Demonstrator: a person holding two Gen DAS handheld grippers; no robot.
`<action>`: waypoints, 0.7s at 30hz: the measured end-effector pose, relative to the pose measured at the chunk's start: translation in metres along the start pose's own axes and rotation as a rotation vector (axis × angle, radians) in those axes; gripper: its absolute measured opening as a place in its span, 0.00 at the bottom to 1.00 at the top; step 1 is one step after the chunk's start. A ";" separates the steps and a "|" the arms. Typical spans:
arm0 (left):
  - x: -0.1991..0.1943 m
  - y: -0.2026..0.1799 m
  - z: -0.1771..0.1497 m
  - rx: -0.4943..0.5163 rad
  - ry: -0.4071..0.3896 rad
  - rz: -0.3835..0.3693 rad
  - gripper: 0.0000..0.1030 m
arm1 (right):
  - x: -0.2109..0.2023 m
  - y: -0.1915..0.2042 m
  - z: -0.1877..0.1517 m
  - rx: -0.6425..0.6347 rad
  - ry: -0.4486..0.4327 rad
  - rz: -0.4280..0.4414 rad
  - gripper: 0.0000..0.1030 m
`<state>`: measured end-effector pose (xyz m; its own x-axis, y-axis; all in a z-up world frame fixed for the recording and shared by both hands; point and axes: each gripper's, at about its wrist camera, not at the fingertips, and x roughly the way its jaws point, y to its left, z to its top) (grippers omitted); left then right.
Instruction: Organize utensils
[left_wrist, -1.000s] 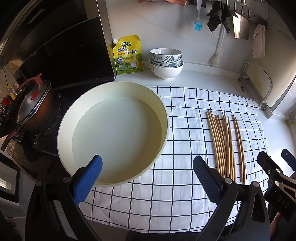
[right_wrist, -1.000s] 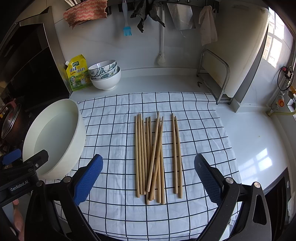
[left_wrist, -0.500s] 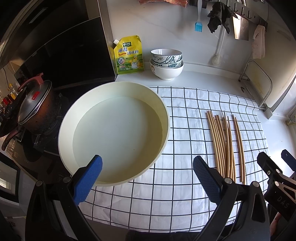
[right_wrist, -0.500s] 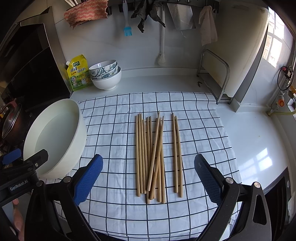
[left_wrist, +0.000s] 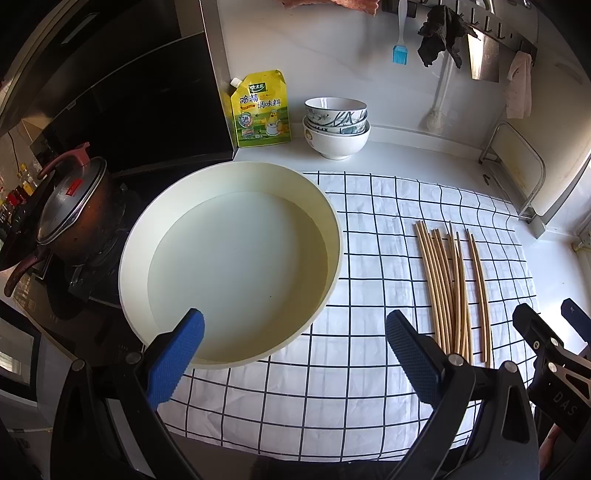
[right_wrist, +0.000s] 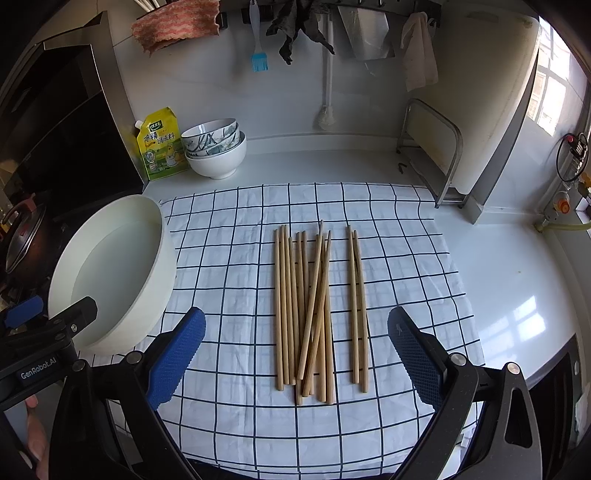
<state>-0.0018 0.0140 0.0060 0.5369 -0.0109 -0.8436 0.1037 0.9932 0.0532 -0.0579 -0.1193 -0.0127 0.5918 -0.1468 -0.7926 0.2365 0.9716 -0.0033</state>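
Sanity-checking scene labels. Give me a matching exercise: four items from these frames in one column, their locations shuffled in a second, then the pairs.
Items:
1. chopsticks
2. cream basin
3. stacked bowls
4. blue silicone brush

Places:
A. hanging on the back wall
B. on the bare counter at the back, beside the yellow seasoning pouch
C. lying loose on the middle of the checked cloth
D. at the cloth's left edge, next to the stove pot

Pairs: 1-C, 2-D, 3-B, 4-A
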 end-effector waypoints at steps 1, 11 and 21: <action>0.000 0.000 -0.001 0.000 0.000 0.001 0.94 | 0.000 0.000 0.000 0.000 0.001 0.001 0.92; 0.012 -0.019 -0.001 0.006 0.012 -0.072 0.94 | 0.004 -0.033 -0.001 0.042 0.012 -0.004 0.92; 0.036 -0.078 0.009 0.041 0.011 -0.152 0.94 | 0.034 -0.096 -0.009 0.067 0.074 -0.046 0.92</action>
<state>0.0173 -0.0647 -0.0241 0.5029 -0.1596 -0.8495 0.2174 0.9746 -0.0544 -0.0669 -0.2160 -0.0446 0.5208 -0.1747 -0.8356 0.3151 0.9491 -0.0020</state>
